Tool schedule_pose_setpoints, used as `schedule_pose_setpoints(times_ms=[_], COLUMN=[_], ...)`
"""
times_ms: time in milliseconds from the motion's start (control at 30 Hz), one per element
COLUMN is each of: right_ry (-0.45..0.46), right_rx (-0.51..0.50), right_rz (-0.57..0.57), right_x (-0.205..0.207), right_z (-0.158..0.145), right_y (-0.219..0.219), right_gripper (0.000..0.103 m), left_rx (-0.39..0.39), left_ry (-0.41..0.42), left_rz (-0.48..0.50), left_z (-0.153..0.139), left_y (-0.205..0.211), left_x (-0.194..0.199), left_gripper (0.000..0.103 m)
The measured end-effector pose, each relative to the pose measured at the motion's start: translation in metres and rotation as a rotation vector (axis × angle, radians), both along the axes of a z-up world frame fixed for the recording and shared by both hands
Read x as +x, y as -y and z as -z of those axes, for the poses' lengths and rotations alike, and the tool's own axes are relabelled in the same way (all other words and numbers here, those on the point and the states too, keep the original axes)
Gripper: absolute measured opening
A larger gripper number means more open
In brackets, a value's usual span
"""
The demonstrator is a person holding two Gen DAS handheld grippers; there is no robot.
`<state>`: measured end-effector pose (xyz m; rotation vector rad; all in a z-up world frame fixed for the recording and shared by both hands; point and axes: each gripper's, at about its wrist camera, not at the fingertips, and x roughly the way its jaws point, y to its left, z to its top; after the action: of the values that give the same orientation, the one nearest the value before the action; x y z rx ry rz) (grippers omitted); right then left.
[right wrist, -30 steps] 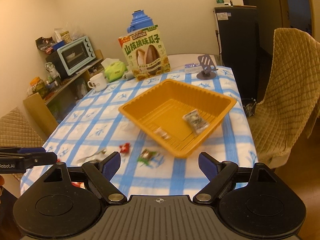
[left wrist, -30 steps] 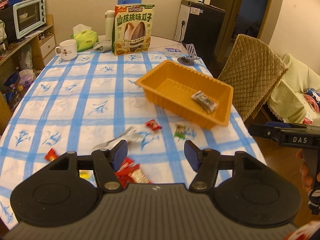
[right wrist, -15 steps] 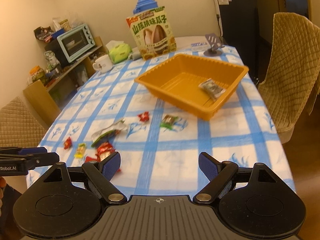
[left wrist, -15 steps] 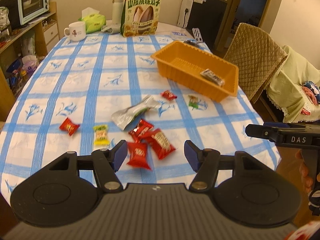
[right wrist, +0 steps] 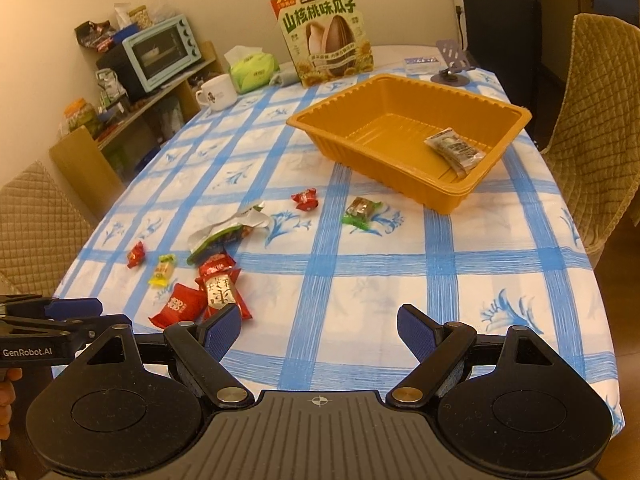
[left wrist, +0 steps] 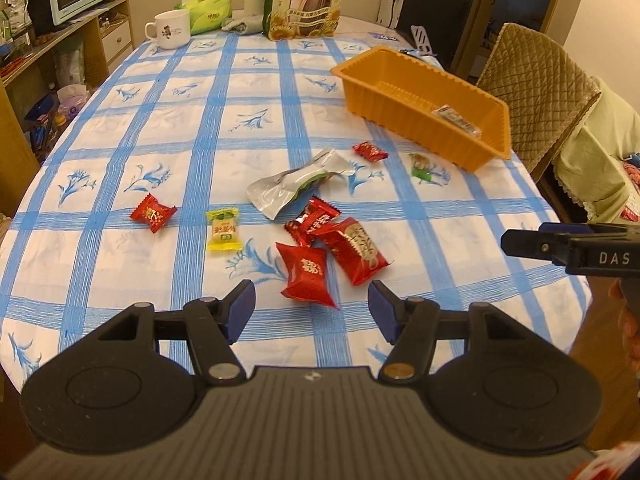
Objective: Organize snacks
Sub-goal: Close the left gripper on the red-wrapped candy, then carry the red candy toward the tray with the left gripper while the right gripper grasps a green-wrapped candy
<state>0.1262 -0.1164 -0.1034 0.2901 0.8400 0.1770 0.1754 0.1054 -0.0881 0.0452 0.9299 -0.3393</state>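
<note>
Both tongs, the left tongs (left wrist: pixel 311 310) and right tongs (right wrist: pixel 319 334), are descending empty and apart, now nearing the red snack packet (left wrist: pixel 306 276) on the counter (left wrist: pixel 168 128).

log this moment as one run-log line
left tongs: open, empty, over red packet | right tongs: open, empty | orange tray: one clear-wrapped snack | rest loose on tablecloth

near edge: bare tablecloth (right wrist: pixel 360 280), free to pass
left part: scattered snacks (left wrist: pixel 320 240) in the way
far right: orange tray (right wrist: pixel 400 160) blocks
</note>
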Motion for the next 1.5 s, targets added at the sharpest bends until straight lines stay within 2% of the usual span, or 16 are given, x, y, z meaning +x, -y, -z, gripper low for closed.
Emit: schedule_pose_setpoints(times_ms=[200, 333, 567, 800, 867, 933, 1267, 1500], right_ry=[-0.01, -0.02, -0.039, -0.049, -0.051, -0.052, -0.036, 0.027], right_rx=[-0.011, -0.011, -0.011, -0.013, -0.014, -0.014, -0.022, -0.077], right_rz=[0.001, 0.009, 0.031, 0.048, 0.052, 0.055, 0.038, 0.041], right_x=[0.008, 0.013, 0.016, 0.02, 0.021, 0.023, 0.038, 0.063], right_z=[0.008, 0.012, 0.018, 0.021, 0.021, 0.022, 0.026, 0.035], right_y=[0.001, 0.005, 0.013, 0.019, 0.02, 0.021, 0.016, 0.008], right_gripper=[0.085, 0.085, 0.085, 0.085, 0.085, 0.085, 0.085, 0.084], left_rx=[0.044, 0.069, 0.106, 0.136, 0.14, 0.14, 0.118, 0.101], left_ry=[0.032, 0.019, -0.004, -0.024, -0.025, -0.033, -0.021, 0.016], left_rz=[0.016, 0.032, 0.059, 0.089, 0.1, 0.109, 0.095, -0.001], left_z=[0.013, 0.025, 0.044, 0.058, 0.059, 0.061, 0.053, 0.033], left_y=[0.007, 0.013, 0.024, 0.034, 0.035, 0.036, 0.021, -0.009], left_x=[0.008, 0.02, 0.04, 0.053, 0.054, 0.055, 0.051, 0.055], left_gripper=[0.058, 0.05, 0.048, 0.038, 0.031, 0.028, 0.023, 0.023])
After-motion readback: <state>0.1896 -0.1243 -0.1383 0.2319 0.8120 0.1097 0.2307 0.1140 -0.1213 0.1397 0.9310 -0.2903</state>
